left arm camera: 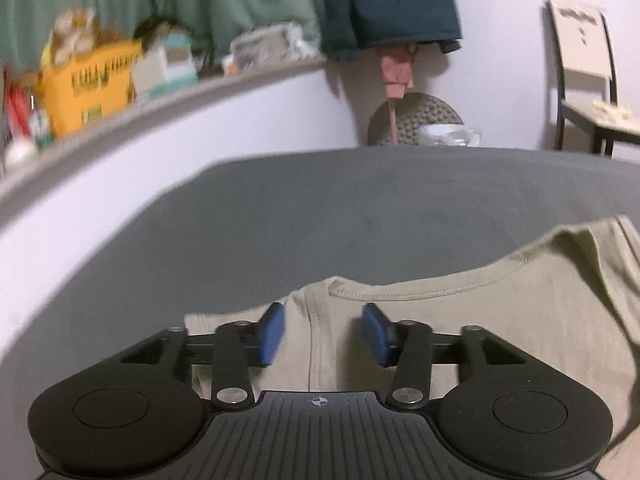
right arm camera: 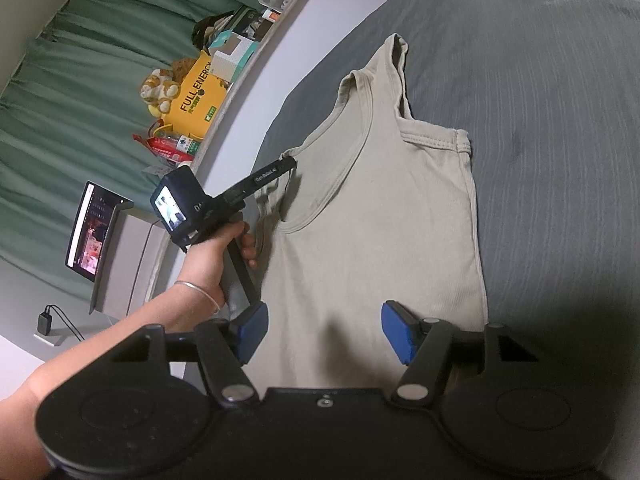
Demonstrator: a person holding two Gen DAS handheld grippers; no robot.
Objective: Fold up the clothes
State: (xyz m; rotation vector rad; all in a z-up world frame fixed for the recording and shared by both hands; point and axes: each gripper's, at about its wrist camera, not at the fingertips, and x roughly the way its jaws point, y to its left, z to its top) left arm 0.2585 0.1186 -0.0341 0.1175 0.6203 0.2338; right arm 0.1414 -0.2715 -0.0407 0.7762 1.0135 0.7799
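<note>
I have a beige tank top (right arm camera: 372,216) lying flat on the grey bed (right arm camera: 540,120), and from my right wrist view its long axis runs from the hem just beneath my right gripper (right arm camera: 324,334) up and away toward the straps. The shoulder straps point to the far end of the bed, leaning a little toward the wall side, and the scooped neckline opens toward the left edge of the mattress. The ribbed fabric is mostly smooth, with one strap folded slightly onto itself at the top.

My left hand (right arm camera: 212,252) comes in from the lower left, forearm bare with a thin bangle (right arm camera: 198,292) at the wrist, fingers wrapped round the handle of the left gripper (left arm camera: 322,334). That tool slants up and to the right, its tip reaching the near shoulder strap at the armhole edge. From its own camera, the jaws stand apart with a moderate gap, blue pads (left arm camera: 272,334) on either side of a strap seam; they straddle the cloth, and I cannot tell whether the pads touch it.

My right gripper is over the lower part of the garment, looking along its length. Its jaws are spread wide, the blue pads well apart, with nothing clamped between them.

Along the wall runs a ledge (right arm camera: 240,92) carrying a yellow box (right arm camera: 198,92), and a laptop (right arm camera: 90,232) sits lit beside the bed.
</note>
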